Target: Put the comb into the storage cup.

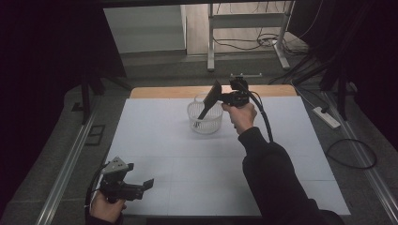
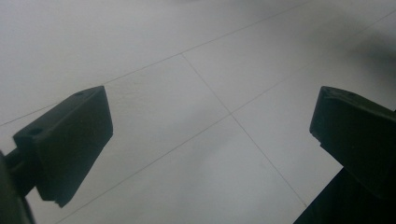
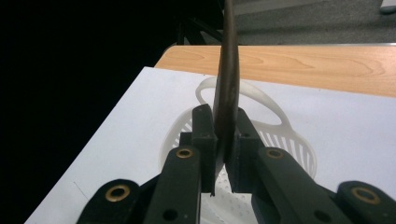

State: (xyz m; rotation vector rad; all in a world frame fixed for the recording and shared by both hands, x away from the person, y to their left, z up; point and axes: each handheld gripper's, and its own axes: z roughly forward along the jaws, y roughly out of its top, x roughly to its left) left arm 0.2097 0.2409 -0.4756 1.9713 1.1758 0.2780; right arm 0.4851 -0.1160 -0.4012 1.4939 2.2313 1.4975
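Note:
My right gripper (image 1: 224,99) is shut on a dark spatula (image 1: 210,99), held tilted above a white slotted basket (image 1: 205,123) at the table's far middle. The spatula's narrow end points down into the basket and its wide blade sticks up. In the right gripper view the spatula (image 3: 227,79) stands edge-on, clamped between the pads of my right gripper (image 3: 226,140), with the basket (image 3: 299,144) and its loop handle below. My left gripper (image 1: 143,189) is low over the front left of the white table sheet (image 1: 159,140). In its own view my left gripper (image 2: 210,135) is open with nothing between the jaws.
A strip of bare wooden table top (image 1: 164,91) runs along the far edge behind the sheet. Off the table there are a white frame's legs (image 1: 211,47), loose cables (image 1: 352,154) and a power strip (image 1: 326,117) on the floor at the right.

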